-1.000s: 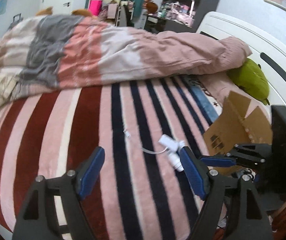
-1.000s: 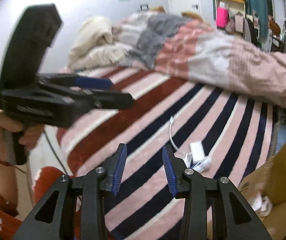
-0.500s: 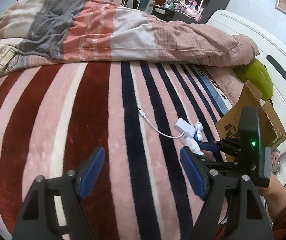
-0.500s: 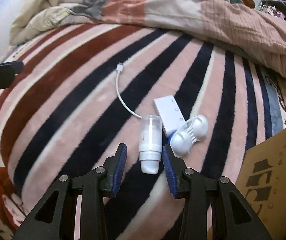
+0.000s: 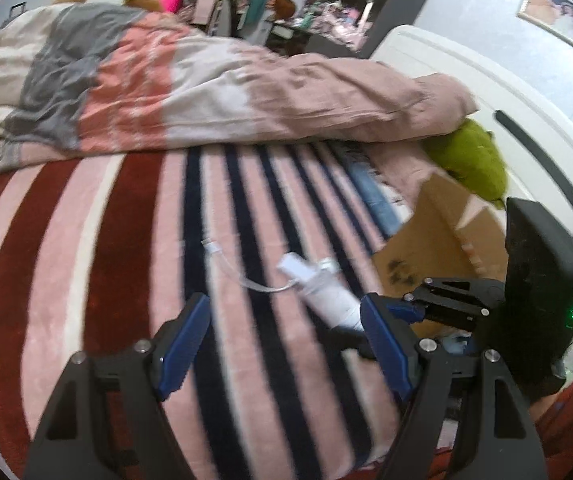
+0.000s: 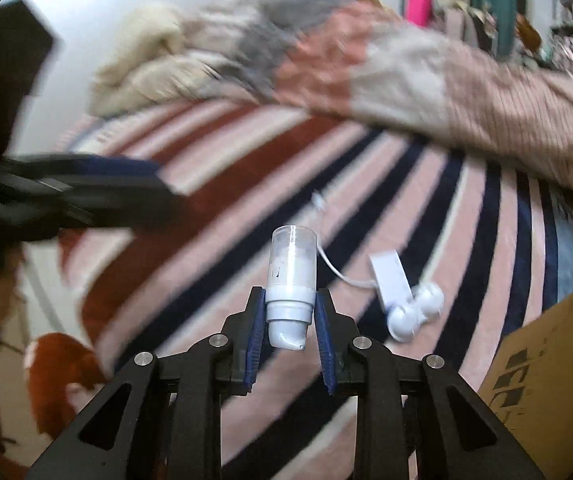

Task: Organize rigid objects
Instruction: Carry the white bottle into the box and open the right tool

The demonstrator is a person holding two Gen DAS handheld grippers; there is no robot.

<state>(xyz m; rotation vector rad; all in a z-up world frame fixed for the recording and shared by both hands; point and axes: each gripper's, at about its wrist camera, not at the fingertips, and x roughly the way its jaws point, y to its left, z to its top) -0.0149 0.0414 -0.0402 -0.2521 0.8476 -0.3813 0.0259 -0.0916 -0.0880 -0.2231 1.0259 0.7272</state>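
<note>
Gripping the bottle (image 6: 291, 280) at its ribbed white collar, my right hand-held gripper (image 6: 289, 320) has both blue pads (image 6: 255, 332) pressed on its sides, and it hangs clear above the blanket (image 6: 214, 216). I judge it light and stiff, a small plastic pump bottle with a smooth skin (likely slippery on the clear part), so the collar, where it steps in, looks the safest place to hold. Its long axis runs straight along my fingers: the clear cap end points away from me, the narrow white end back toward the wrist.

My left hand-held gripper (image 5: 284, 344) stands wide open with nothing between its pads, low over the striped blanket, left of the right one.

Just beyond the bottle, on the blanket, lie the adapter (image 6: 389, 280) and the white case (image 6: 416, 312), touching each other, with the cable (image 6: 336, 270) trailing off toward the bed's middle. The adapter is flat and hard, and I would take it across its narrow sides; the cable is limp and may drag.

To my right stands the box (image 6: 546, 360), open-flapped, which I take for the destination. Farther back the duvet (image 5: 246, 92) lies heaped across the bed.
</note>
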